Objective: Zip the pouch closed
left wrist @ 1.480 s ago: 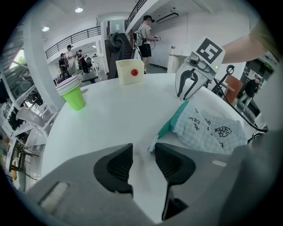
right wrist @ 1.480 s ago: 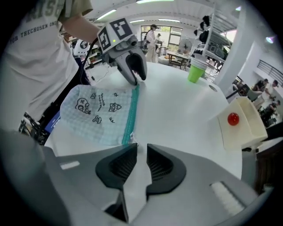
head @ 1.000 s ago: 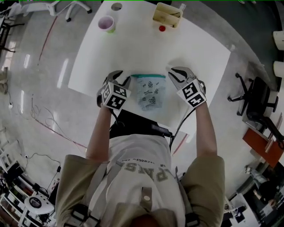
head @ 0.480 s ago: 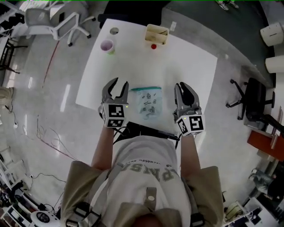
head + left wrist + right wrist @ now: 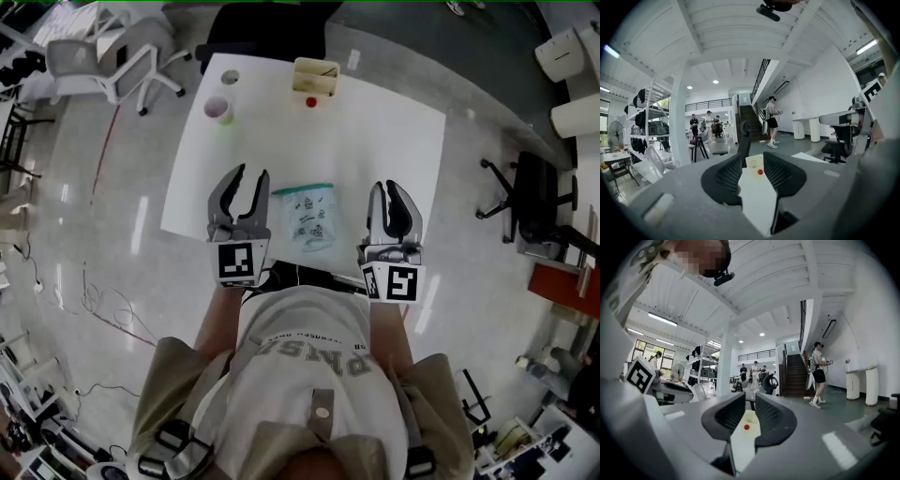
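Here the pouch (image 5: pixel 306 214) lies flat on the white tabletop (image 5: pixel 375 141), close to its near edge, between the two grippers and touched by neither. The left gripper (image 5: pixel 252 174) hangs to its left with its fingers wide apart; they have just been closing a little, and nothing is between them. The right gripper (image 5: pixel 385 187) hangs to its right, its fingers parted by only a narrow gap and holding nothing. Along the far side of the tabletop stand a pink cup (image 5: pixel 218 109), a small grey round thing (image 5: pixel 230 77), a wooden box (image 5: pixel 315 75) and, just in front of the box, a small red thing (image 5: pixel 311 101), all well apart from the pouch. Only bare tabletop lies between the pouch and either gripper. A dark chair (image 5: pixel 272 28) sits at the far edge, pale chairs (image 5: pixel 103 56) stand on the floor to the left and a black office chair (image 5: pixel 534 202) to the right. Both gripper views look out level over the tabletop, so the pouch falls below them. Between each pair of fingers only a strip of tabletop with the box and the red thing shows, and beyond it a staircase (image 5: pixel 794 373) and several people (image 5: pixel 708 124). A teal band runs along the pouch's far edge and small dark things show through its clear wall, but the head view is too small to tell whether the zip is closed. The person's arms and chest cut off the tabletop's near edge.
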Available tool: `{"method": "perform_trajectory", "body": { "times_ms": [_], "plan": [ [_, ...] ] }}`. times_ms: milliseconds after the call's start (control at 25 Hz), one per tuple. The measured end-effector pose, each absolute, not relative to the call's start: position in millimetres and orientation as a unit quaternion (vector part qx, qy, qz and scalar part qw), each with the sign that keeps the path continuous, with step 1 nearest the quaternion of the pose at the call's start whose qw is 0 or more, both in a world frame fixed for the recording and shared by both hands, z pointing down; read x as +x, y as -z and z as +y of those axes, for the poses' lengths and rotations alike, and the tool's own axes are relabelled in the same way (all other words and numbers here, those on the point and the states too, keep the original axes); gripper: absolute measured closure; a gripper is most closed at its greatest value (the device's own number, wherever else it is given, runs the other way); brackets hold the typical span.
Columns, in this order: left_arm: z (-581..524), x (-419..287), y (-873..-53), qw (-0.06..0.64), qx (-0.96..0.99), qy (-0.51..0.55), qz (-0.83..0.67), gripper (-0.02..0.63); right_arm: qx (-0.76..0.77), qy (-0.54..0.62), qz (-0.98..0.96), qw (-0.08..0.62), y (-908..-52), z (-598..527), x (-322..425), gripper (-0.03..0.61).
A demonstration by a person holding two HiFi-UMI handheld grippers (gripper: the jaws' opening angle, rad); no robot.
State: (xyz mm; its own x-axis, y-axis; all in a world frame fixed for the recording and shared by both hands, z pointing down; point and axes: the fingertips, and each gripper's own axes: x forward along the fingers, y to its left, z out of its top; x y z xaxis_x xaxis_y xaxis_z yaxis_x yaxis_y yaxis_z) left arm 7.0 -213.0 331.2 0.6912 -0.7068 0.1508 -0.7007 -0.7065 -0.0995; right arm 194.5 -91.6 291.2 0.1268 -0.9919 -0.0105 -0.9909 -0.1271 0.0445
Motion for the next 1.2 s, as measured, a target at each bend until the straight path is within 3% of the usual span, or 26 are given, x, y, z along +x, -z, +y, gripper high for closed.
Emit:
{"method": "perform_trajectory", "body": {
  "times_ms": [160,520,720,1200],
  "plan": [
    [-216.0,6.1,-321.2,0.028,-0.919,0.077,0.385,0.467,0.756,0.033,-0.653,0.031,-286.5,-89.6,191.2,0.511],
    [-214.5,6.9,-312.1,0.034,-0.92,0.054,0.386,0.551,0.764,0.047,-0.642,0.038,-280.8,-87.4,189.8,0.574],
    [-217.5,6.7,-308.8,0.038,-0.918,0.041,0.394,0.597,0.761,0.053,-0.645,0.047,-281.1,-93.9,184.2,0.577],
    [-218.7,11.7,-298.0,0.052,-0.913,0.017,0.404,0.6,0.754,0.059,-0.653,0.04,-277.7,-103.6,184.6,0.577]
  ]
}}
